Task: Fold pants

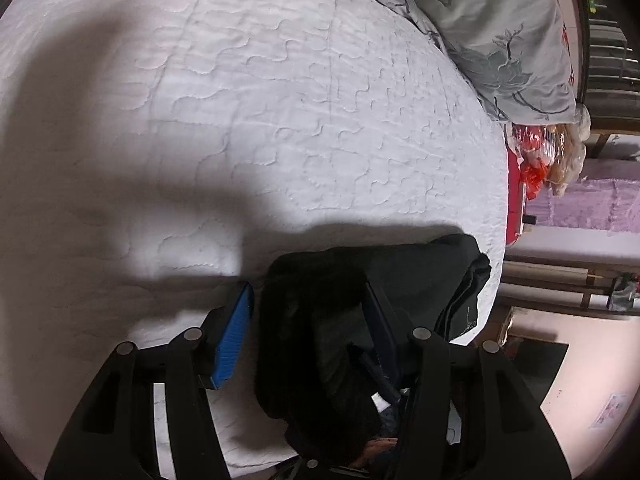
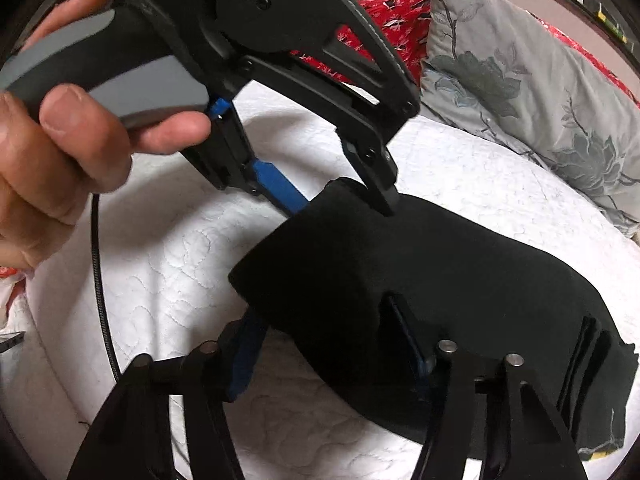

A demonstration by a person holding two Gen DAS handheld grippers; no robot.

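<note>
The black pants (image 2: 420,272) lie folded in a thick bundle on the white quilted bed (image 2: 160,264). In the left wrist view the pants (image 1: 344,312) fill the gap between my left gripper's (image 1: 310,312) blue-padded fingers (image 1: 234,332), whose jaws stand apart around the fold. My right gripper (image 2: 324,340) also has its jaws wide around the bundle's near edge, one blue finger (image 2: 244,356) outside the cloth. The left gripper (image 2: 340,196) shows from the side in the right wrist view, fingers straddling the far end of the bundle, held by a hand (image 2: 60,152).
A grey floral pillow (image 2: 532,96) lies at the bed's far right, with red patterned fabric (image 2: 392,16) behind it. A black cable (image 2: 98,280) hangs over the bed at left. In the left wrist view the bed edge (image 1: 500,216) drops off to the floor (image 1: 580,360).
</note>
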